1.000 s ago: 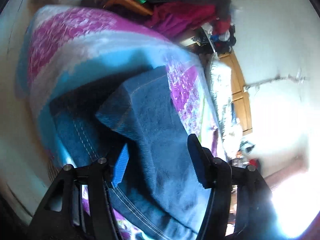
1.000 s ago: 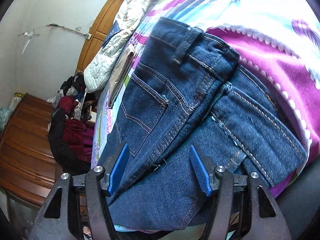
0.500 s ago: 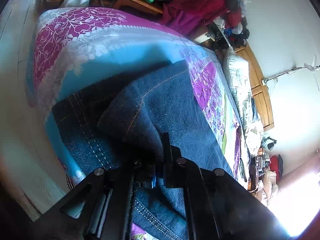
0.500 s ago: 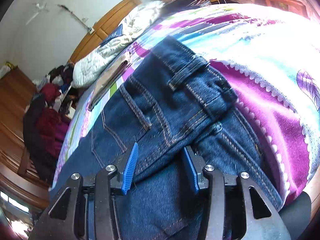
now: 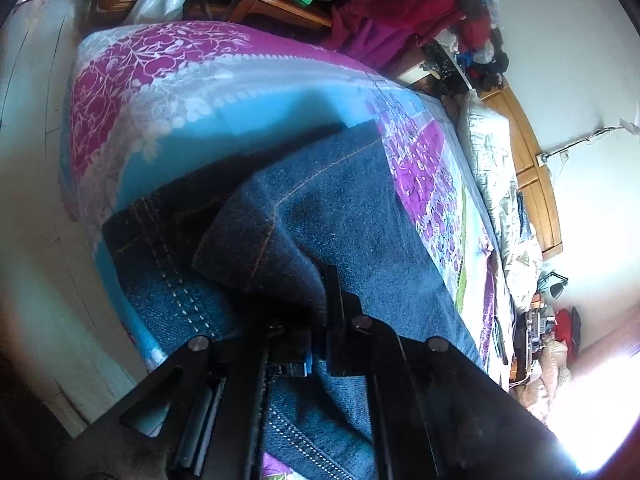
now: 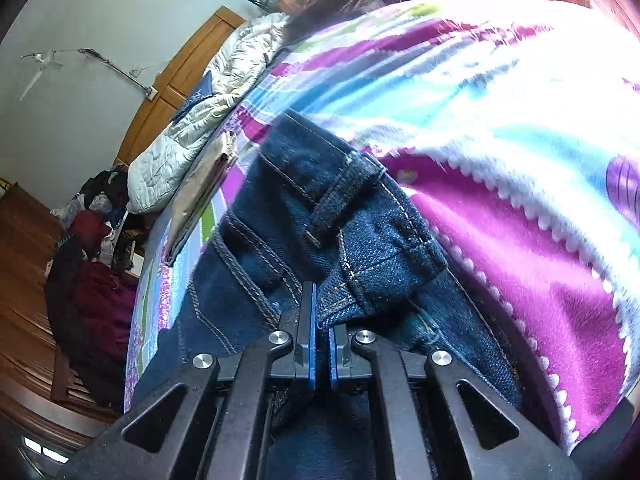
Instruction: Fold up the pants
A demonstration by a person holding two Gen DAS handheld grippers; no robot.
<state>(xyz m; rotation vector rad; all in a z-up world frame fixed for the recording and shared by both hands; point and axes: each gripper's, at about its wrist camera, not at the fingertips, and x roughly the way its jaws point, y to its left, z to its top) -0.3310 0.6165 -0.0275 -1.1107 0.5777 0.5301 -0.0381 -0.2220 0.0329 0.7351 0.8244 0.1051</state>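
Pinching denim between pressed-together fingers, the left gripper (image 5: 320, 312) holds the hem end and the right gripper (image 6: 322, 336) the waistband of the pants (image 6: 280, 240), whose long axis runs ahead of both across the bedspread (image 6: 520, 240).

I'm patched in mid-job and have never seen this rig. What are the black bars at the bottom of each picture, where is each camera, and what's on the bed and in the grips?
No robot arm here: a person holds a two-finger gripper in each hand, with a fisheye camera on each looking forward along its fingers. The black bars are those fingers.

The left wrist view shows the left gripper shut on a hem end of the jeans. The right wrist view shows the right gripper shut on the waistband end of the same jeans, near a belt loop.

The jeans lie on a purple, white and turquoise bedspread. Farther up the bed sit a pale quilt and a folded tan garment.
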